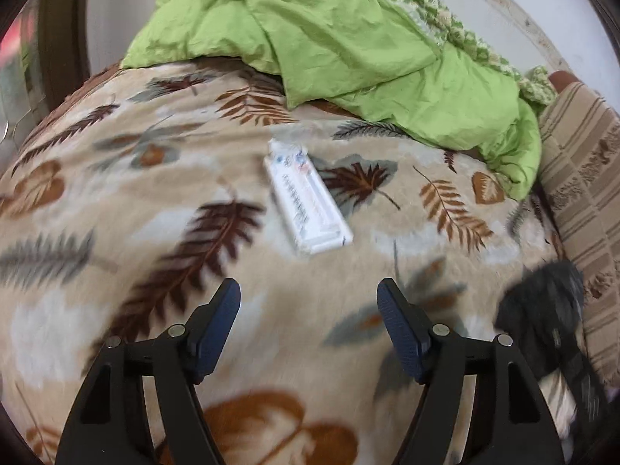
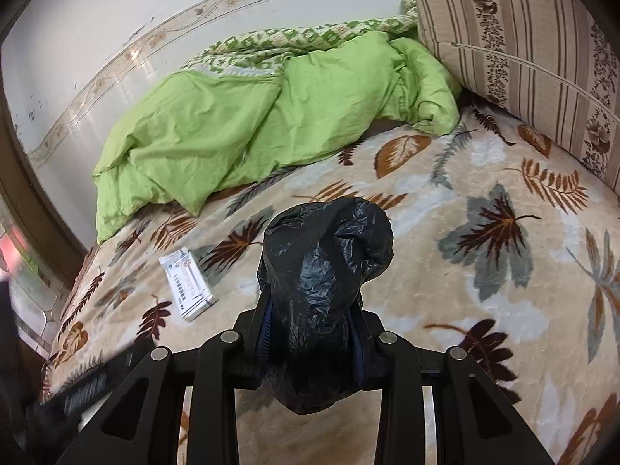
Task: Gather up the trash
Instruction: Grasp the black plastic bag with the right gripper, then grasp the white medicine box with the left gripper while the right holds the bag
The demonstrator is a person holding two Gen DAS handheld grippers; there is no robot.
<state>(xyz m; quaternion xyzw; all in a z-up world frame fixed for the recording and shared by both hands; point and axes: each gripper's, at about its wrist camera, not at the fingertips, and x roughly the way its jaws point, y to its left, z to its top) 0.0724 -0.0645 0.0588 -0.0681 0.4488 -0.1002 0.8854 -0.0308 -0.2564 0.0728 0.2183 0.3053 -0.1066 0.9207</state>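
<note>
A flat white carton (image 1: 306, 201) with printed text lies on the leaf-patterned blanket (image 1: 155, 193). It also shows in the right wrist view (image 2: 188, 283), to the left of the bag. My left gripper (image 1: 309, 294) is open and empty, hovering just short of the carton. My right gripper (image 2: 312, 321) is shut on a black plastic trash bag (image 2: 325, 271), which bunches up above the fingers and hangs below them. The bag shows as a dark blur at the right in the left wrist view (image 1: 542, 310).
A crumpled green duvet (image 1: 348, 38) lies along the wall side of the bed (image 2: 252, 116). A striped floral cushion (image 2: 523, 58) stands at the right end (image 1: 581, 174). A white wall with a patterned border (image 2: 116, 58) runs behind. A dark wooden frame (image 2: 23, 178) is at left.
</note>
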